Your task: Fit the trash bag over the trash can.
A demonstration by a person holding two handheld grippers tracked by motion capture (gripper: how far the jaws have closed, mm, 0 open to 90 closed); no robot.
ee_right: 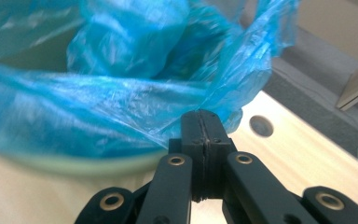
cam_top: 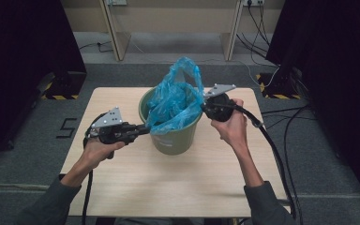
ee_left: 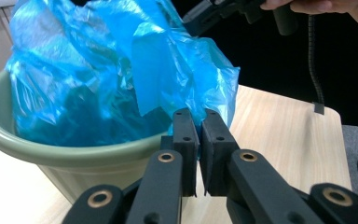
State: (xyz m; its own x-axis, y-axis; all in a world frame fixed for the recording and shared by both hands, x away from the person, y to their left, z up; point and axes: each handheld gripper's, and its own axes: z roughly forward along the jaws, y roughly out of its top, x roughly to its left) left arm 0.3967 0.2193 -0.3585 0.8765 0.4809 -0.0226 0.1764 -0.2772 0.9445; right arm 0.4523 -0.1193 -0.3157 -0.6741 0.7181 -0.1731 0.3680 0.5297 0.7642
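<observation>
Both tools pinch the blue bag (cam_top: 176,101), which sits in the green bin (cam_top: 176,138) on the counter (cam_top: 168,183): the left tool (cam_top: 146,128) holds its near edge, the right tool (cam_top: 203,106) its far edge. Pulling apart too hard may tear the thin plastic or tip the light bin.

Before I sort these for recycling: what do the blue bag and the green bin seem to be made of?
Blue bag: thin plastic film, it seems; translucent, crinkled, with glossy highlights. Green bin: probably moulded plastic; smooth, matt olive wall with a rolled rim.
</observation>
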